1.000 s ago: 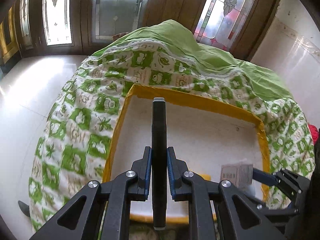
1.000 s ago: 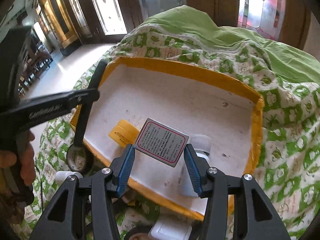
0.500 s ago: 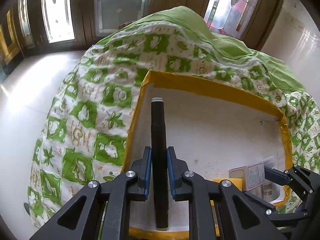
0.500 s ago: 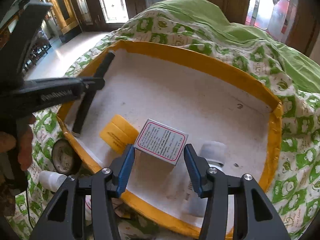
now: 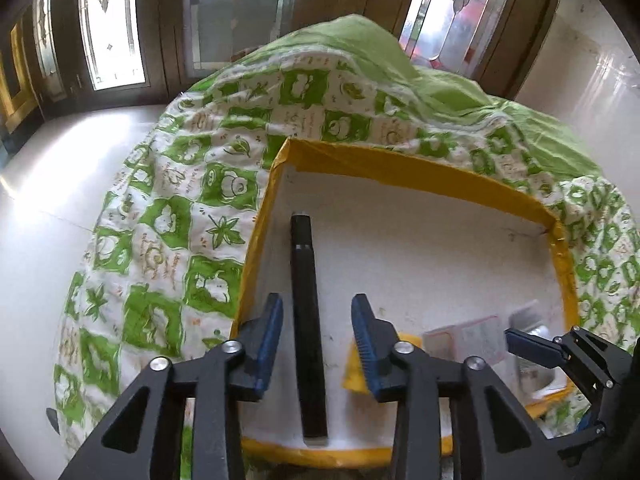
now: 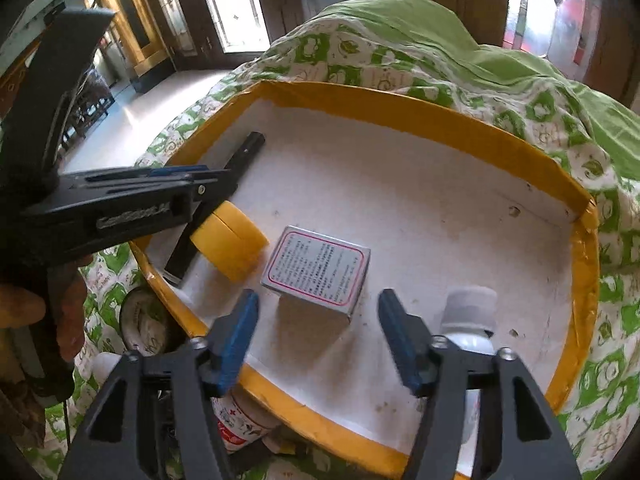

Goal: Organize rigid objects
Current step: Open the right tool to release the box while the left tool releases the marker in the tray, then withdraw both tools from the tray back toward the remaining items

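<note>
Lying in the tray [image 6: 400, 112], black bar [image 5: 306, 320] and small box [image 6: 320, 270] sit between spread left tongs [image 5: 317, 328] and right tongs [image 6: 318, 334].

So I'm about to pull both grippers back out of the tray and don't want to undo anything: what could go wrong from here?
1. The long black bar lies between the open left gripper fingers; sideways withdrawal could drag it.
2. The small printed silver box sits just ahead of the open right gripper, so a forward nudge might shove it into the round yellow case.
</note>
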`<state>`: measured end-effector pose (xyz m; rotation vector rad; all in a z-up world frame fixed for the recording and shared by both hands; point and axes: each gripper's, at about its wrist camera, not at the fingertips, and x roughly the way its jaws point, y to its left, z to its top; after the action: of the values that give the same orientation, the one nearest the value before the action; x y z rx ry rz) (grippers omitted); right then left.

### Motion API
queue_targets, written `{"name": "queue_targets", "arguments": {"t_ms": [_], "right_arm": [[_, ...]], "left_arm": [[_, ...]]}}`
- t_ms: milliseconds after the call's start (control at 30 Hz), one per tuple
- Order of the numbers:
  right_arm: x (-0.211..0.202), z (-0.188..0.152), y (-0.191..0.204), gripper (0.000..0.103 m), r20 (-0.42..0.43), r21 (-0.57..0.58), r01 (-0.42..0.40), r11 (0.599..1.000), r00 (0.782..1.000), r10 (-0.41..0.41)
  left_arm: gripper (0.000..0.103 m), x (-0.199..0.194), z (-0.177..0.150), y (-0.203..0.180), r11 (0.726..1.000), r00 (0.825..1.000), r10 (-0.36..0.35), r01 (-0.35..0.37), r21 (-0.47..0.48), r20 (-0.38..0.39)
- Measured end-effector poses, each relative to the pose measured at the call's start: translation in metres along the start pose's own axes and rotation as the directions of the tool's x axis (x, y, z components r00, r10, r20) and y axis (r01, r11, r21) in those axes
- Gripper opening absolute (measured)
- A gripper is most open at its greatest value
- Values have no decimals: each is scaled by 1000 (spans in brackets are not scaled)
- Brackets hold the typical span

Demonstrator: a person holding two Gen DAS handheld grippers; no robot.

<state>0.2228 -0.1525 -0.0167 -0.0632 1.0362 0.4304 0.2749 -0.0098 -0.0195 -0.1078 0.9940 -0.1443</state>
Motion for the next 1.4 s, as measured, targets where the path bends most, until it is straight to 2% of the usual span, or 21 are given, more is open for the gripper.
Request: {"name": "queue_targets", "arguments": {"t_ms": [33,133,233,333,433,600,700,900,1067,1167,1267,1300,1333,1400], "right_arm": [[-6,-2,0,66,13,9,-8,1000,1000,8],[-31,-9,-3,68,54,44,-30,999,998,27],[-59,-20,-10,79,99,104,-60,993,994,50],[-80,-39,-20,90,124,181,-112,977,988,90],[-92,-67,-24,91,109,248,-142,958,987,118],[-104,-103,-11,91,83,238,-108,965,992,90],[-112,-116,-3,91,87,214,-87,973,994,70],[-112,-140,3,91,55,209,-44,977,998,33],[-103,-143,-1,91,31,205,-12,979,1000,5],[-99,-143,-2,91,16,207,-18,978,1000,15],[-100,-142,-4,91,22,212,-13,977,1000,8],[-100,-142,-4,91,23,215,-6,977,1000,1],[-99,-141,-5,91,22,216,1,976,1000,-6],[-101,-141,-7,91,29,224,23,974,999,-31]], "left_arm": [[51,-6,-2,-1,1000,1000,-1,1,-2,11],[64,-39,-14,-6,1000,997,-8,8,2,81],[67,-68,-33,-6,999,993,-36,37,-12,111],[69,-89,-60,-4,996,992,-68,73,-50,108],[69,-108,-96,-5,989,988,-106,116,-88,113],[69,-127,-147,-17,993,988,-60,73,-91,141],[69,-127,-163,-18,992,990,-54,69,-107,134],[69,-120,-165,-9,985,992,-59,76,-155,109],[69,-117,-168,3,971,993,-66,87,-222,97],[69,-116,-168,2,972,994,-69,87,-216,91],[69,-111,-167,-9,983,995,-78,87,-164,60],[66,-106,-167,-15,987,996,-84,88,-136,30],[55,-102,-167,-22,991,997,-83,83,-104,8],[45,-97,-168,-39,996,996,-90,89,-24,-21]]}}
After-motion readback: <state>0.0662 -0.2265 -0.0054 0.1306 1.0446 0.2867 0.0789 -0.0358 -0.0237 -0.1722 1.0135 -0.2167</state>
